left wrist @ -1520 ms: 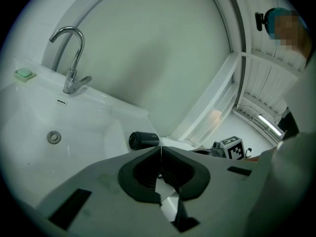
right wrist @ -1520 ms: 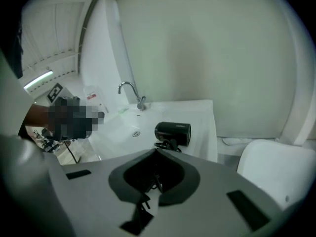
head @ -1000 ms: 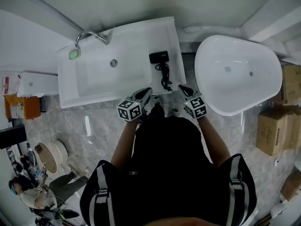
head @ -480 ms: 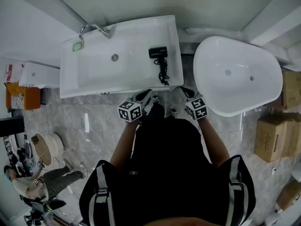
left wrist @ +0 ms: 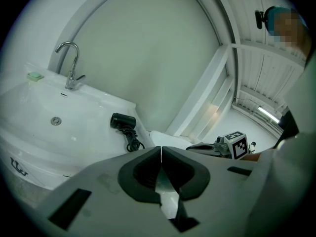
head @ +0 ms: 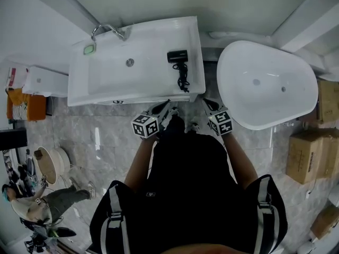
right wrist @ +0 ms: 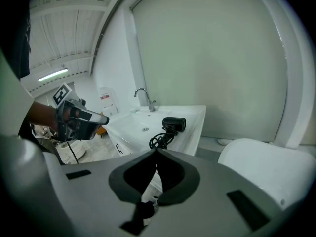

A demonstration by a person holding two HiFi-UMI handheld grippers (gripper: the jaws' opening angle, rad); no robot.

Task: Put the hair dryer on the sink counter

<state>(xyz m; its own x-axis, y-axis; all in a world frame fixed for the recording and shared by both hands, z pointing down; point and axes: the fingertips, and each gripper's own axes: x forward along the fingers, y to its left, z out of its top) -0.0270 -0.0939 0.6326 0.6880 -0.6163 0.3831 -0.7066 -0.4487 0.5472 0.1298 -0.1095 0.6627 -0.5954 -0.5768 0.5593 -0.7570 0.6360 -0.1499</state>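
Note:
A black hair dryer (head: 178, 56) lies on the right side of the white sink counter (head: 153, 38), its coiled cord (head: 183, 81) trailing toward the front edge. Both grippers hang in front of the counter, apart from the dryer and close to my body. My left gripper (head: 164, 106) is shut with nothing in it, and so is my right gripper (head: 206, 100). The left gripper view shows the dryer (left wrist: 123, 121) beyond the closed jaws (left wrist: 161, 148). From the right gripper view the dryer (right wrist: 174, 124) and cord (right wrist: 160, 140) sit past the closed jaws (right wrist: 156, 151).
A chrome faucet (head: 108, 31) and a green soap dish (head: 88, 49) stand at the sink's back left. A white bathtub (head: 265, 83) lies to the right, with cardboard boxes (head: 307, 150) beyond it. A person (head: 32, 208) is on the tiled floor at lower left.
The sink and dryer have drifted slightly up and left in the head view. Both grippers stay shut in nearly the same place. The person at lower left has shifted.

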